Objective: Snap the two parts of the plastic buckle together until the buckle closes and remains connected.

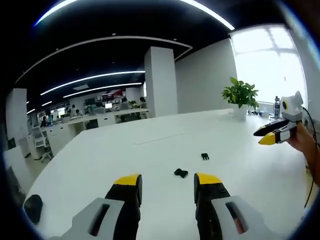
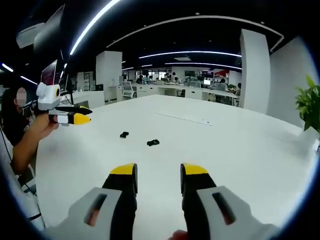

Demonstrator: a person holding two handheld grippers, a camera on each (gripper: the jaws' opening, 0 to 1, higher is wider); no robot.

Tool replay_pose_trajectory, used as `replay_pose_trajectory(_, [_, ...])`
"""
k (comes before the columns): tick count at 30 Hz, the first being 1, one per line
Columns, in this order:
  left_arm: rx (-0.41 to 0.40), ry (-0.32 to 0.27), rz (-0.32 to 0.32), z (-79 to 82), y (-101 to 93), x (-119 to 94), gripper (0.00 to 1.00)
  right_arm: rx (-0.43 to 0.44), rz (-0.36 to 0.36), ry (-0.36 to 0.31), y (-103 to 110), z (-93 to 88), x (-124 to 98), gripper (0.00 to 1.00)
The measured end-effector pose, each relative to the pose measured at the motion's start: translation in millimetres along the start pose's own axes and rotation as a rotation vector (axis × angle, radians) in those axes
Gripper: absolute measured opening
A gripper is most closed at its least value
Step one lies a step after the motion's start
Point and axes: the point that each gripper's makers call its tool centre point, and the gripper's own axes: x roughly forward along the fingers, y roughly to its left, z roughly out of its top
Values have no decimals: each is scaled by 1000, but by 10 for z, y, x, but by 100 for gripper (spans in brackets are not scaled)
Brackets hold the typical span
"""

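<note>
The left tool (image 1: 167, 184) is hovering over the white desk (image 1: 150, 145) with its yellow-tipped jaws standing apart, gripping nothing. The right tool (image 2: 158, 173) is likewise hanging with jaws apart and empty. Two small black buckle parts are lying separate on the desk: one buckle piece (image 1: 181, 173) just beyond the left tool, the other buckle piece (image 1: 205, 156) a little farther to the right. A hand (image 1: 306, 145) is holding the right tool raised, level, at the desk's right edge.
</note>
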Motion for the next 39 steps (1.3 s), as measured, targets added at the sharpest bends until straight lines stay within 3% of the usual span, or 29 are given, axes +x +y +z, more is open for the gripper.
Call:
replay_pose_trajectory(12, [29, 13, -8, 30, 32, 149, 42, -28, 11, 2, -76, 84, 76, 34])
replay_pose_trajectory(15, [36, 22, -10, 2, 35, 177, 42, 13, 45, -12, -92, 108, 147, 34])
replay_pose_trajectory(31, [36, 27, -47, 60, 78, 390, 44, -15, 75, 19, -205, 208, 404, 33])
replay_pose_trajectory(39, [42, 44, -39, -11, 94, 433, 44, -13, 85, 27, -222, 174, 509, 33])
